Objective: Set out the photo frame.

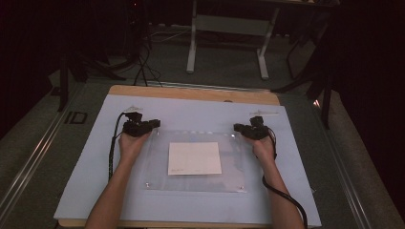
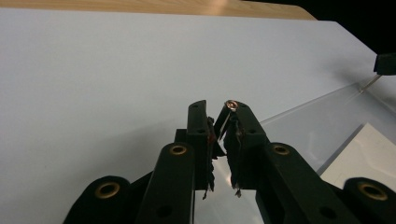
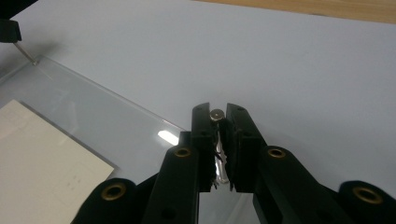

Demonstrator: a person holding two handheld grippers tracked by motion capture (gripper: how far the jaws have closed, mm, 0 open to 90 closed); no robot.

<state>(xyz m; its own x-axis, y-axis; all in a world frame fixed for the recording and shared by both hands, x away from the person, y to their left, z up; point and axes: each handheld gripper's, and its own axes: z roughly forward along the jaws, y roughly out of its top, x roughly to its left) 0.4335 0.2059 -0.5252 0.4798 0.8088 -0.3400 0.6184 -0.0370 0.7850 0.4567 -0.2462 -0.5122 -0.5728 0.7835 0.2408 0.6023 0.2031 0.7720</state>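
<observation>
Pinching the two far corners of a clear plastic sheet (image 1: pixel 196 160), the left gripper (image 1: pixel 152 125) and the right gripper (image 1: pixel 237 127) each have their jaws pressed nearly together on a corner edge, right where a small metal stud sits: one stud (image 2: pixel 231 104) shows at the jaw tips in the left gripper view, another stud (image 3: pixel 216 115) in the right gripper view. The sheet lies flat on the pale blue board (image 1: pixel 86 181) that covers the wooden table (image 1: pixel 191 93), with a white paper card (image 1: pixel 194 158) at its middle; whether the card lies under or on top of the plastic is hard to say from above. I judge the sheet to be light, stiff enough to hold its shape but likely to bow in the middle if raised by two corners alone, and smooth enough to slip from a thin grip. The studded corners look like the surest hold, since the studs give the jaws something to catch. Lifting both sides evenly should keep the card from sliding. The near edge of the sheet is faint in the high view, marked mainly by two small studs at its near corners, and how deep the sheet sits between the jaws is hidden by the jaws themselves. The frayed dark bits on the jaw pads are too blurred to identify.
</observation>
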